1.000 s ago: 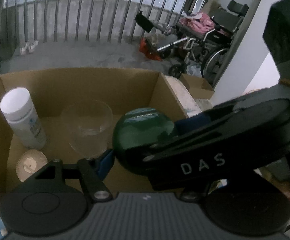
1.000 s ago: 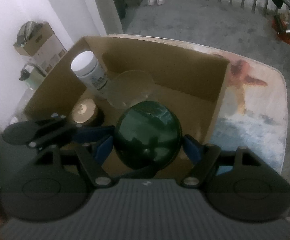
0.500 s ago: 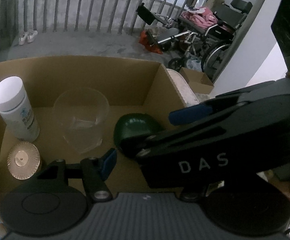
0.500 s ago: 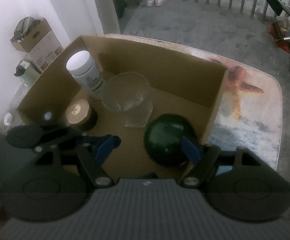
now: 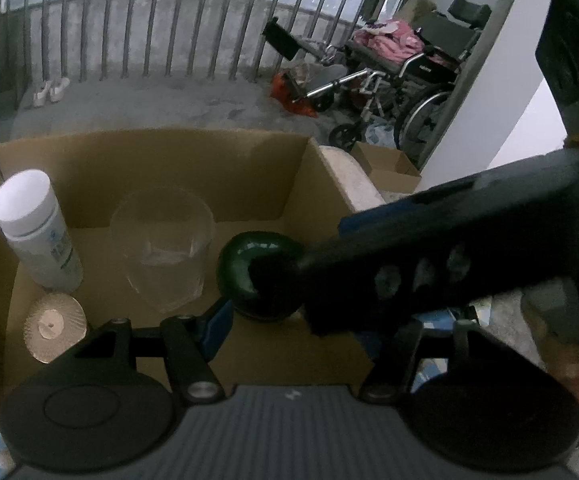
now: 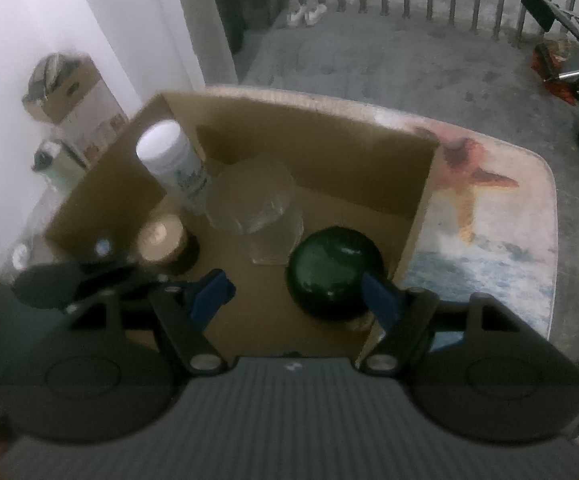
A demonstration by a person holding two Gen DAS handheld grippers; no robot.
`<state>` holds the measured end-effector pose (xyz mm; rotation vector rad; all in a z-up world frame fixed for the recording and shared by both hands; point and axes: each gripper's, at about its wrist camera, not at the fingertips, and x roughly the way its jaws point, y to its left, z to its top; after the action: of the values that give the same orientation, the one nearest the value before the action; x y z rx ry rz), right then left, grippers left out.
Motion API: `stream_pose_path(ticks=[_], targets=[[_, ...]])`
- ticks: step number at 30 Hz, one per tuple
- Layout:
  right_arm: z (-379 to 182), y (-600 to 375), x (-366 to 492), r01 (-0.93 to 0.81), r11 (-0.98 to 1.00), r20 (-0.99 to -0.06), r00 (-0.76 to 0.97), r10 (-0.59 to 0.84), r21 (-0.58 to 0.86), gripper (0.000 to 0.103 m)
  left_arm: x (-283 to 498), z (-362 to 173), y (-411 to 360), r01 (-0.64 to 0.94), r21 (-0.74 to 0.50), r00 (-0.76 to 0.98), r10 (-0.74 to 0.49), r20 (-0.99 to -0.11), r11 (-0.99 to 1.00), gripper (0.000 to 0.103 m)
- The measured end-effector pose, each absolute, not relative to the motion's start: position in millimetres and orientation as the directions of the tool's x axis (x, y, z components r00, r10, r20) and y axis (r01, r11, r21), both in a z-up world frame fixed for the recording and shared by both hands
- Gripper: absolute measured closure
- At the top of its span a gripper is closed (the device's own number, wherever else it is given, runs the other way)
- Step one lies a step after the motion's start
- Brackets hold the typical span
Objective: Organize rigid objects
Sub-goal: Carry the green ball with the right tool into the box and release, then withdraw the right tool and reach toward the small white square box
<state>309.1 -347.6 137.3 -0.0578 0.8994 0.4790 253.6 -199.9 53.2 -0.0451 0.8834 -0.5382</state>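
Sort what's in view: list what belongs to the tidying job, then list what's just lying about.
Job: cardboard box; in it a green bowl, clear glass bowl, white bottle, round gold-lidded jar; right gripper.

Lying about: wheelchair, white shoes, small carton, starfish mat.

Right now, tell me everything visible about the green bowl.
The green bowl is dark, glossy and rounded, apparently glazed or glass. It sits mouth down on the floor of the box, near its right wall, apart from the glass. The right gripper stands open above it; whether its right pad touches the bowl is unclear.
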Motion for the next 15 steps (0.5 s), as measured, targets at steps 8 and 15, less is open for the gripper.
stream_pose_path(ticks=[8, 15], targets=[[177, -393, 254, -0.369, 0.889, -0.628, 0.632, 0.454, 0.272, 0.029, 210, 85, -176, 0.481, -0.227, 0.553, -0.494, -0.671, 0.847, 0.034], [185, -426, 162, -0.329, 0.875, -0.52, 0.708, 0.478, 0.356, 0.029, 152, 111, -146, 0.525, -0.17, 0.594, -0.502, -0.629, 0.834, 0.031]])
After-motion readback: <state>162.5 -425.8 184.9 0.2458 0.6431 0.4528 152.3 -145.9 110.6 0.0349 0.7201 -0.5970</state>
